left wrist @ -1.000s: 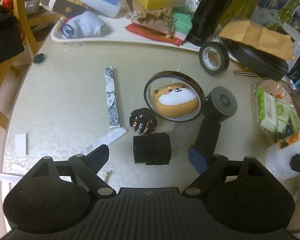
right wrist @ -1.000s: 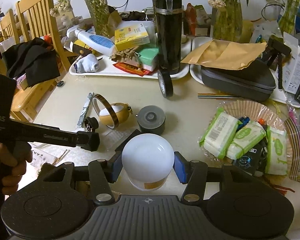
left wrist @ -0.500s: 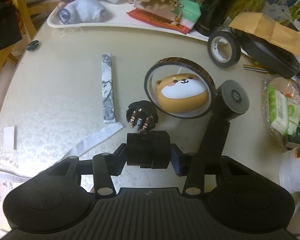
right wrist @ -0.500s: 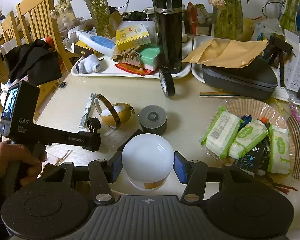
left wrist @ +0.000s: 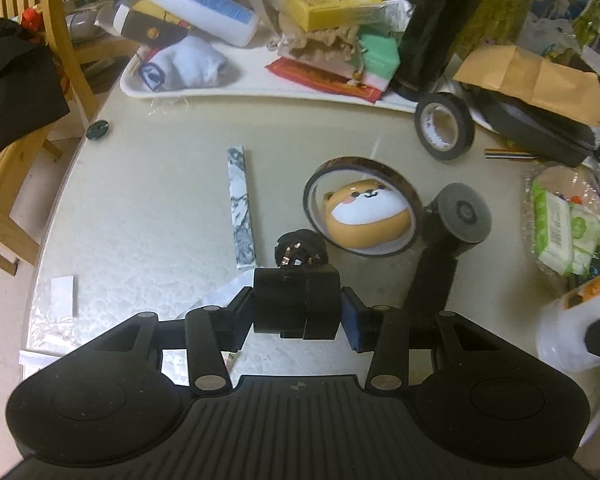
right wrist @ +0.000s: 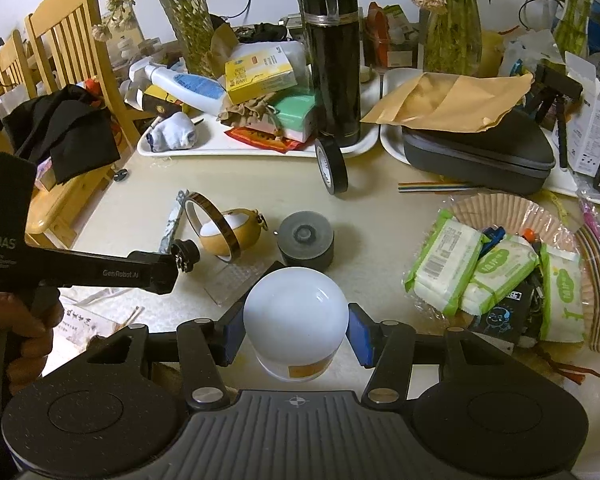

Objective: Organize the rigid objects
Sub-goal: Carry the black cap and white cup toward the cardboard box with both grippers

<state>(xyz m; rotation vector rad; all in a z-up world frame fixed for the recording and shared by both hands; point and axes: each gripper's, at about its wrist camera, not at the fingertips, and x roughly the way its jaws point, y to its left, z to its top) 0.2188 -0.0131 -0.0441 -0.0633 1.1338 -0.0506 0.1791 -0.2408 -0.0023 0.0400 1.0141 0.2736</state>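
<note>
My left tongs (left wrist: 296, 312) are clamped on a chunky black cylinder part (left wrist: 296, 304), pads pressing both its sides. There's a black connector with copper pins (left wrist: 298, 250) right at the far end of it; can't tell if it's part of the same piece or just sitting behind. From the right camera the part looks lifted a bit off the surface (left wrist: 140, 208), but I wouldn't swear to it.

My right tongs (right wrist: 296, 334) are about half open around a white dome-topped jar (right wrist: 296, 316) with an orange label low on its side. The left pad is touching it; on the right I can't quite tell if there's a sliver of gap.

Just beyond the left tongs, in the middle of the surface: a little orange and white dog-face case (left wrist: 368, 218) leaning inside a brown tape ring (left wrist: 362, 206), with a grey cylinder (left wrist: 462, 216) just right of it. A marbled strip (left wrist: 241, 208) lies flat to the left. Further back a black tape roll (left wrist: 444, 126) stands on edge near the white tray (left wrist: 260, 90) full of clutter. Wipes packs (right wrist: 492, 268) sit off to the right.
</note>
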